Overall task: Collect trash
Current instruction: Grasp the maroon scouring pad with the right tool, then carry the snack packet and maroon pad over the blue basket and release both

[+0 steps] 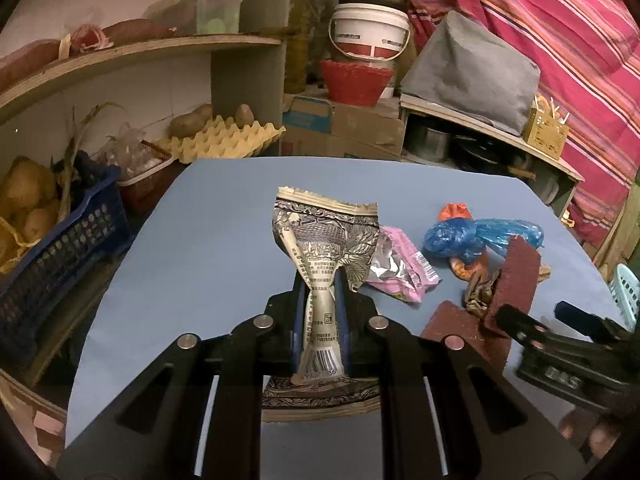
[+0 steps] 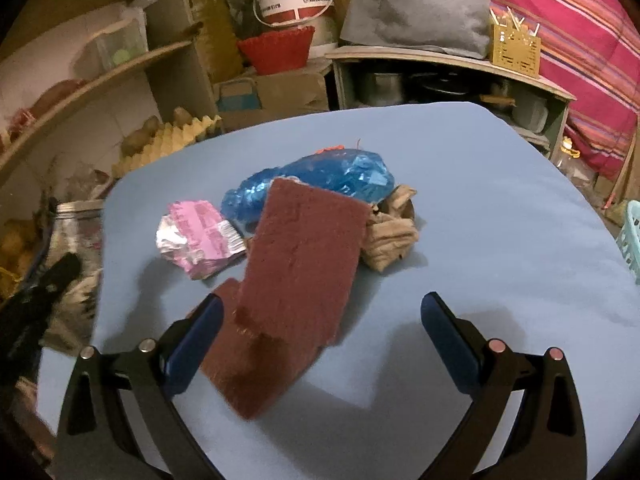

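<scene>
My left gripper (image 1: 322, 280) is shut on a crumpled black-and-white patterned snack wrapper (image 1: 326, 240), held above the blue table (image 1: 192, 240). My right gripper (image 2: 322, 308) is open, low over the table; it also shows in the left wrist view (image 1: 528, 312). A maroon scouring pad (image 2: 304, 256) leans up between its fingers, touching the left finger (image 2: 196, 340); no grip shows. Behind lie a pink foil wrapper (image 2: 200, 236), a blue plastic bag (image 2: 320, 176) and crumpled brown paper (image 2: 390, 232).
A blue crate of potatoes (image 1: 60, 240) and egg trays (image 1: 224, 140) stand left of the table. Shelves, a white bucket (image 1: 370, 32), a red basket (image 1: 354, 80) and cardboard boxes stand behind. A light teal basket (image 2: 632, 236) is at the right edge.
</scene>
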